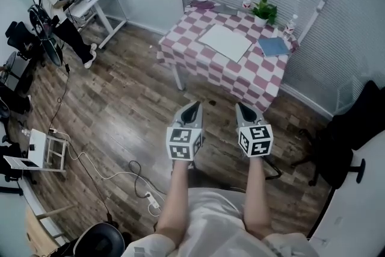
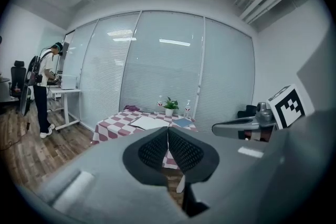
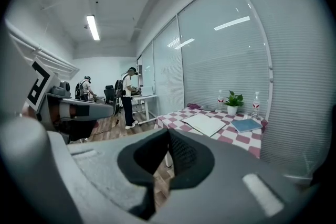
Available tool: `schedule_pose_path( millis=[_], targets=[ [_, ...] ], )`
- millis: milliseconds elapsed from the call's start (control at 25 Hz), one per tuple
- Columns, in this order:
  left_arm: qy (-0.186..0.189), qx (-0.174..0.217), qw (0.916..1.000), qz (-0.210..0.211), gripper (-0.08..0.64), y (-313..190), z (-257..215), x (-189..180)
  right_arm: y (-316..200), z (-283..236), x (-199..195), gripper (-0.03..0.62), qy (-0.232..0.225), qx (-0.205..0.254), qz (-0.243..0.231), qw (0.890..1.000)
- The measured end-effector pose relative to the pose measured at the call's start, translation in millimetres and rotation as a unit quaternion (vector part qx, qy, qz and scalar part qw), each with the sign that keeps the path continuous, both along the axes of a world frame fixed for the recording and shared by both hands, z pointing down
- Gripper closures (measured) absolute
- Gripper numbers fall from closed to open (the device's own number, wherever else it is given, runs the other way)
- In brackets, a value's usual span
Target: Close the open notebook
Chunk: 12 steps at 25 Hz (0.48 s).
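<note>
The open notebook (image 1: 225, 42) lies flat with white pages up on a table with a pink-and-white checked cloth (image 1: 198, 54) ahead of me; it also shows as notebook (image 2: 148, 123) and notebook (image 3: 205, 124). My left gripper (image 1: 192, 106) and right gripper (image 1: 242, 108) hang side by side over the wooden floor, well short of the table. Both are shut with nothing between their jaws. In the left gripper view the left gripper (image 2: 168, 134) points at the table; the right gripper (image 3: 168, 136) does the same in its view.
A blue closed book (image 1: 274, 46), a potted plant (image 1: 263, 9), two water bottles (image 1: 246, 2) and a purple cloth (image 1: 202, 5) share the table. Blinds line the far wall. A black chair (image 1: 346, 141) stands right. A person (image 1: 57, 15) works at a white desk (image 1: 96, 0) far left. Cables (image 1: 129, 177) cross the floor.
</note>
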<state>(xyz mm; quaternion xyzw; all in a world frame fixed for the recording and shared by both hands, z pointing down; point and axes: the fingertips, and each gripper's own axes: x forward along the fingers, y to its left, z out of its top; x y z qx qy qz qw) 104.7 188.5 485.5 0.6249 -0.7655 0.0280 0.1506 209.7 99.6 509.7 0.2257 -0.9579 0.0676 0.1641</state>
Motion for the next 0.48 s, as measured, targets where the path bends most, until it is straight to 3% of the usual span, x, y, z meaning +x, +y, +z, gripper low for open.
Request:
schedule_pose_path(
  millis=[480],
  targets=[
    [0.011, -0.005, 0.9994, 0.033, 0.551, -3, 17, -94, -7, 18, -75, 0.591, 0.002, -0.021, 0.046, 0.999]
  ],
)
